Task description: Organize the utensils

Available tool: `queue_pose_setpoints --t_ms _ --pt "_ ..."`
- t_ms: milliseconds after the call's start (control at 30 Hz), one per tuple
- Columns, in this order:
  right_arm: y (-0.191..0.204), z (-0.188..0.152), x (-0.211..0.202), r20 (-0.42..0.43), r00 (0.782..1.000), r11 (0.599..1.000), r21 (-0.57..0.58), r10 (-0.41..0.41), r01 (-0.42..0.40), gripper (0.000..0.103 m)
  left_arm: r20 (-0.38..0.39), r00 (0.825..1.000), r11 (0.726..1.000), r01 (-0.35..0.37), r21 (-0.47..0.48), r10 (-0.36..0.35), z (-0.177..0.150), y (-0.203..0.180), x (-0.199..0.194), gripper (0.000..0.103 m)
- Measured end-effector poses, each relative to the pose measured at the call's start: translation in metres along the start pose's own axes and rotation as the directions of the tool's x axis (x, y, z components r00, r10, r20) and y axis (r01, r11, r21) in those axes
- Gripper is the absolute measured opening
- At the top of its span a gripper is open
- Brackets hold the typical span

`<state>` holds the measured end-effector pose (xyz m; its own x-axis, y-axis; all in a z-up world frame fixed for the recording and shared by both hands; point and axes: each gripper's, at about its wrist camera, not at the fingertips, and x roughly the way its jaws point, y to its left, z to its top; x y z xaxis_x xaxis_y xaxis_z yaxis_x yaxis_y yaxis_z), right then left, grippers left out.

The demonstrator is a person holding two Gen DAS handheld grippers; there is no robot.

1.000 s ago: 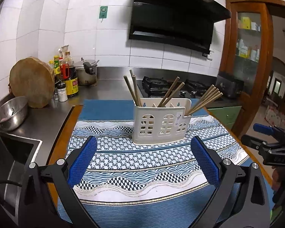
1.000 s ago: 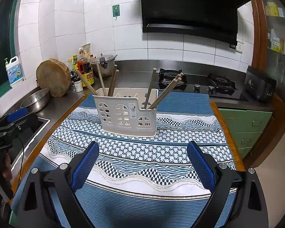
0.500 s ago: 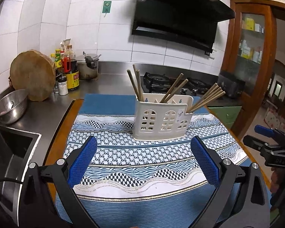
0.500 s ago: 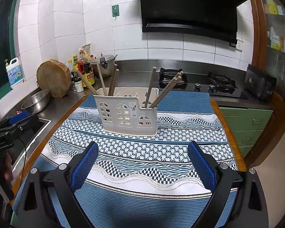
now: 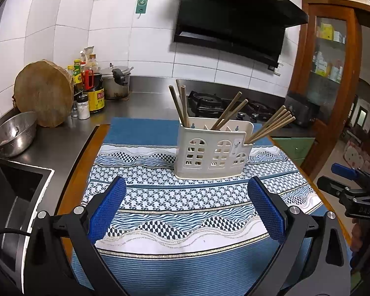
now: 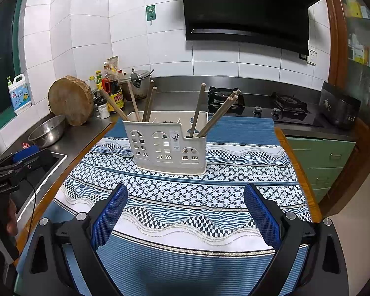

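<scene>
Both views have drawn slightly nearer the white plastic utensil holder (image 5: 213, 151) mid-table on the blue patterned cloth (image 5: 185, 204). Left gripper (image 5: 186, 209) and right gripper (image 6: 185, 212) gape wide, empty. Brown wooden chopsticks (image 5: 271, 124) sit scattered across compartments; sorting seems unfinished.

"DMS" on right gripper (image 5: 357, 197) (faint)

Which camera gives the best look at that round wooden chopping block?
The left wrist view: the chopping block looms large, leaning against the wall behind a metal bowl. In the right wrist view it sits smaller and farther off, though unobstructed.
</scene>
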<state>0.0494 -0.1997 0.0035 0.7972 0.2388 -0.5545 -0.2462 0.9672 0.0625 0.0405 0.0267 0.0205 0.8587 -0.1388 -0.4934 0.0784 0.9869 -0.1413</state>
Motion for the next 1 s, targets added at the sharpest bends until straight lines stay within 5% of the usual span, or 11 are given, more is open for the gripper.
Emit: queue_pose_setpoints --t_ms 1000 --pt "0.0 -0.0019 -0.0001 0.004 1.0 1.0 0.005 0.003 -0.003 0.092 -0.01 1.0 1.0 -0.001 -0.003 0.001 -0.0029 -0.0009 0.0007 0.098"
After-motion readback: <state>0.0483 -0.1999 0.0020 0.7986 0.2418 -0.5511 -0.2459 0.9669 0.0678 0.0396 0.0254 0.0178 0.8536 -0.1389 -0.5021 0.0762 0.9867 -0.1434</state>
